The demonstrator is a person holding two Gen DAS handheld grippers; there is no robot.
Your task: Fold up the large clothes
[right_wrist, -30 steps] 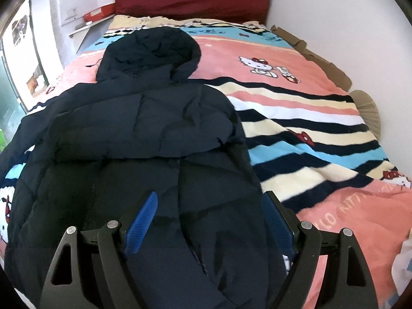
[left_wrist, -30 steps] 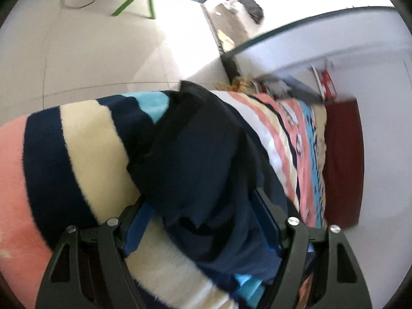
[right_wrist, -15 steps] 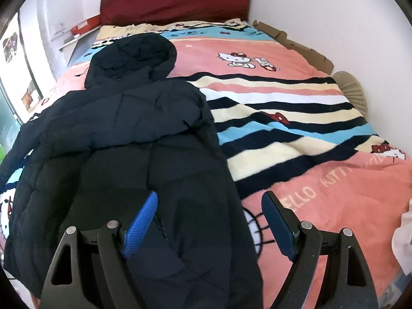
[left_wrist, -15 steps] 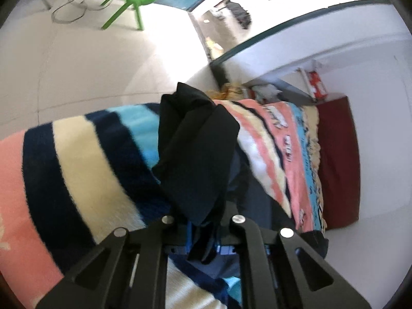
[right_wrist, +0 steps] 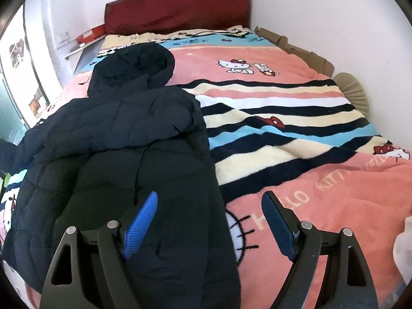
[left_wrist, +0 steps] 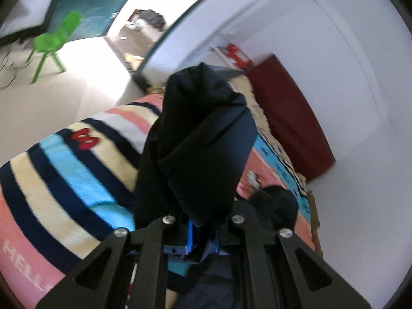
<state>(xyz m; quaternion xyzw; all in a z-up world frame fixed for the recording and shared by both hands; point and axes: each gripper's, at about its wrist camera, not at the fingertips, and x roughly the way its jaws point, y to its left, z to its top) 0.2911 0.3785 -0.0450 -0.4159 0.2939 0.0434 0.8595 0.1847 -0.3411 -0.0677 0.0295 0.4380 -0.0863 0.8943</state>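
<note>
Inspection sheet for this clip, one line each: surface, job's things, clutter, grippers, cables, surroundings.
Surface: bed under a striped cartoon blanket, pink, cream, blue and navy.
Job's things: dark navy hooded jacket spread on the blanket's left side, hood towards the headboard; one part lifted in the left wrist view.
Clutter: cardboard pieces along the wall; red box on a shelf.
Grippers: left gripper shut on jacket fabric; right gripper open, over the jacket's lower edge, holding nothing.
Cables: loose loop on the floor, blurred.
Surroundings: dark red headboard, white walls, green chair, open doorway.
</note>
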